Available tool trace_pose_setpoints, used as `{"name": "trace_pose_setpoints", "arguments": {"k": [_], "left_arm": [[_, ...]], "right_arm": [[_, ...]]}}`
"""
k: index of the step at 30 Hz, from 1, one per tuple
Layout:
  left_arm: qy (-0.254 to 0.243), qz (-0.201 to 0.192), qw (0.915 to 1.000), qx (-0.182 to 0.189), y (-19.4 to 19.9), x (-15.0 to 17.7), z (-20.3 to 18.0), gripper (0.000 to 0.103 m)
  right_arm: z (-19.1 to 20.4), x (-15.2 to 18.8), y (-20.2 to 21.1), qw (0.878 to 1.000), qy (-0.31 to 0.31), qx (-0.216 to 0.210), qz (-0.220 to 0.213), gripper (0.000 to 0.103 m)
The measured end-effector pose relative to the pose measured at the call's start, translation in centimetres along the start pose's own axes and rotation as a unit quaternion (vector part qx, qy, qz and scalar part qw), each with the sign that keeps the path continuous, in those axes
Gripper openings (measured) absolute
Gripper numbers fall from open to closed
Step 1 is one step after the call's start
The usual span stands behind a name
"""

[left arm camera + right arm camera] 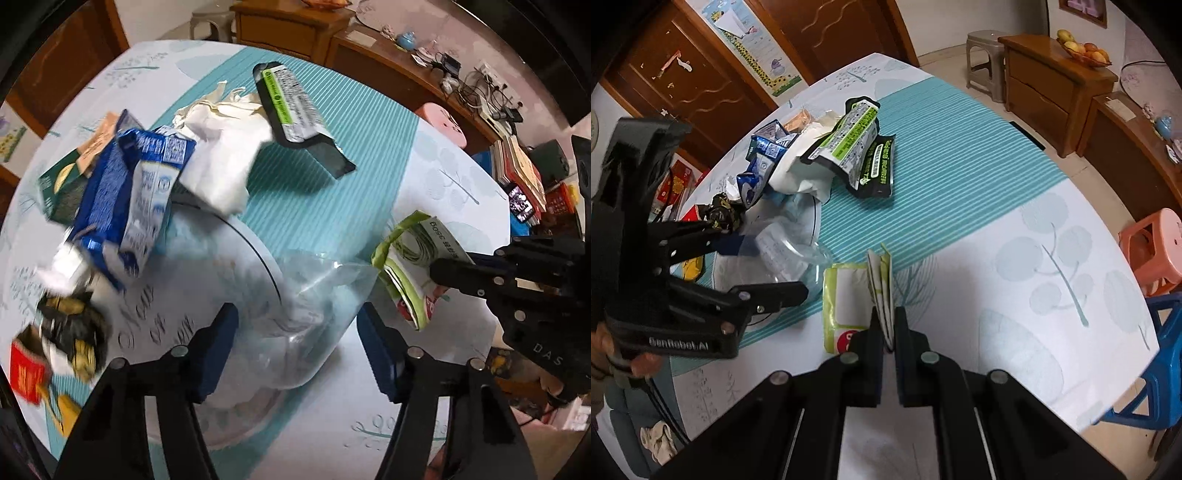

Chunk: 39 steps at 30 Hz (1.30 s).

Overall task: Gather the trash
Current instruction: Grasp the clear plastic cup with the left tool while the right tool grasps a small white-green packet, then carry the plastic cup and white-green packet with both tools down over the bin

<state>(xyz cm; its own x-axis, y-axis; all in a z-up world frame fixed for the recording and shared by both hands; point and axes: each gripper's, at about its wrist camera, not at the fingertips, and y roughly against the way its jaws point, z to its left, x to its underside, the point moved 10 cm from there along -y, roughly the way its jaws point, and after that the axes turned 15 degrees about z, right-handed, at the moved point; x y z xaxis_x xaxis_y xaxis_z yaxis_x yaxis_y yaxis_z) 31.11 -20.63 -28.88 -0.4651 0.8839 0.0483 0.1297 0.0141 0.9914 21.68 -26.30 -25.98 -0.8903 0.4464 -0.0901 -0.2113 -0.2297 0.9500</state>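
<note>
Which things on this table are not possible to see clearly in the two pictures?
- Clear plastic bag: its contents stay unreadable in the left wrist view; the film is transparent and glary.
- Green-and-white packet: the right gripper covers its lower edge in the right wrist view.
- Black-and-gold wrapper: motion-blurred near the left wrist view's edge.
- Blue milk carton: partly behind white paper.

A clear, glossy plastic bag (314, 295) lay crinkled on the smooth printed tablecloth (960, 147). The black-and-green foil pouch (849, 147) shone, as did the blue-and-white coated paper carton (136, 195). The crumpled white tissue paper (221, 158) looked soft and matt. The brown wooden cabinet (1052, 85) was polished.
</note>
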Motion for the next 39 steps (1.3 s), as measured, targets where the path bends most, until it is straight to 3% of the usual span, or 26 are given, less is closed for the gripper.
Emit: {"name": "trace_pose_setpoints", "arguments": {"k": [7, 16, 28, 33, 39], "left_arm": [[0.038, -0.025, 0.9984, -0.034, 0.9, 4.2, -3.0, 0.055], [0.048, -0.065, 0.9963, -0.029, 2.6, 8.6, -7.0, 0.055], [0.107, -0.093, 0.9897, -0.020, 5.9, 14.3, -11.1, 0.055], [0.164, -0.098, 0.9814, -0.016, 5.7, 16.5, -15.0, 0.055], [0.248, -0.108, 0.9628, 0.013, 3.2, 19.0, -19.8, 0.055]], "right_arm": [[0.8, 2.9, 1.7, 1.000, -0.011, 0.012, -0.006, 0.004], [1.4, 7.2, 4.8, 0.999, -0.017, 0.029, -0.036, 0.004], [0.7, 13.4, 6.5, 0.999, 0.038, 0.018, -0.010, 0.004], [-0.9, 15.3, 7.7, 0.996, 0.087, 0.011, -0.006, 0.004], [-4.8, 18.1, 8.6, 0.990, 0.141, 0.009, -0.001, 0.004]]}}
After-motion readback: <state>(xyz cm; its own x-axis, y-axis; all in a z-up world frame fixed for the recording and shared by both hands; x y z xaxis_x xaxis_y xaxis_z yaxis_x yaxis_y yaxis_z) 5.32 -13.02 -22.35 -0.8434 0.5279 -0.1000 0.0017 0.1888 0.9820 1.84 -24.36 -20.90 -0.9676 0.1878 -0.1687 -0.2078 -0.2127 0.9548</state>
